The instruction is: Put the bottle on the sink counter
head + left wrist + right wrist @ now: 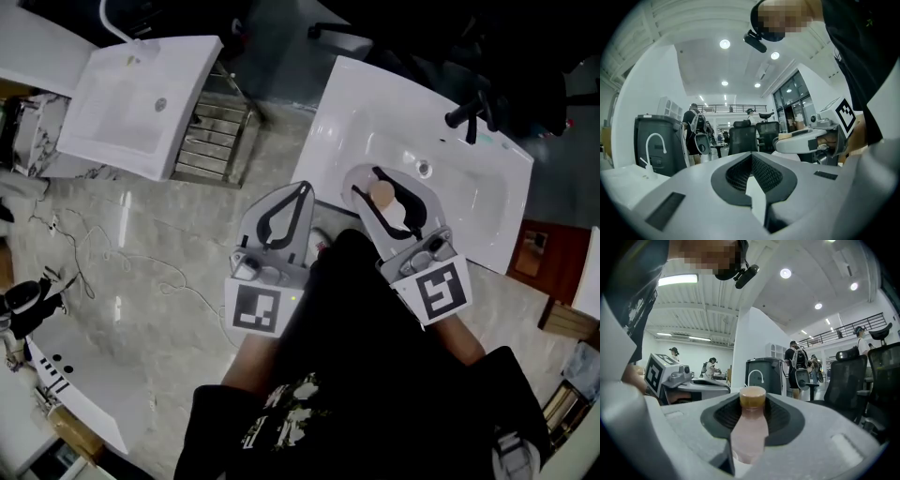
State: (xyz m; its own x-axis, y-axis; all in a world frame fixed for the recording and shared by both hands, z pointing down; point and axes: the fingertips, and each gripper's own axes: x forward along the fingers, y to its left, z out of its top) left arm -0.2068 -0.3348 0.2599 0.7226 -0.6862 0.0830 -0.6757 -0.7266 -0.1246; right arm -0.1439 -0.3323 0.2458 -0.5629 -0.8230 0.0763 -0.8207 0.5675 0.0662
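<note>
Now | right gripper (365, 182): clamped on bottle (749, 427), over sink (473, 192) | left gripper (302, 188): jaws together, empty

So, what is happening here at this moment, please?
A person holds a two-jaw gripper in each hand. The right gripper is clamped on a pale pink bottle with a tan cap. In the head view it hangs over the basin of the white sink counter. The left gripper is beside it, its jaws together with nothing between them. The bottle is not yet set down.
</note>
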